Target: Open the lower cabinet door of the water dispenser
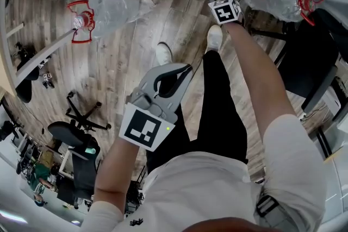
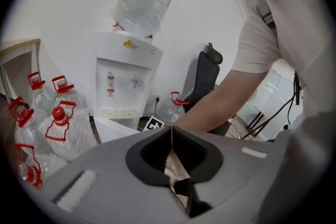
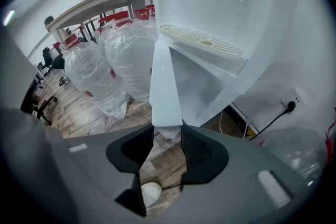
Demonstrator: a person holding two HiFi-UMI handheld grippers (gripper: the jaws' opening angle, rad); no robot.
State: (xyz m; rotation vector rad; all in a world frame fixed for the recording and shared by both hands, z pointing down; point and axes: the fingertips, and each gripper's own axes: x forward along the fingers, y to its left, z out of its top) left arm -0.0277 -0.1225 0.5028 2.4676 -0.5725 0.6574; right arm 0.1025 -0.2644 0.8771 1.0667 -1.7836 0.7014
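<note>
- White and flat, the lower cabinet door (image 3: 165,86) stands upright with its long edge vertical. It already hangs away from the body of the water dispenser (image 3: 226,2), and the shadowed cabinet opening shows behind it.
- The right gripper (image 3: 167,134) is clamped on that free edge. One jaw lies on each face, spread only by the door's thickness.
- From this gripper the panel runs ahead and to the right, back toward where it joins the dispenser under the drip tray. The free edge is thus the part nearest the person.
- The left gripper (image 2: 171,131) hangs low over the person's legs, well apart from the door. Its jaws are pressed together with nothing between them.
- In the left gripper view the dispenser stands against the wall, and the person's right arm reaches toward the door at its foot.
- The right hand is clearly the nearer one, so the swing looks to be its job alone.
- Opening further probably means drawing the edge in an arc away from the cabinet face, toward the clear water bottles (image 3: 126,55) on the wooden floor (image 1: 125,51).
- Those bottles stand near that side and could block the door.
</note>
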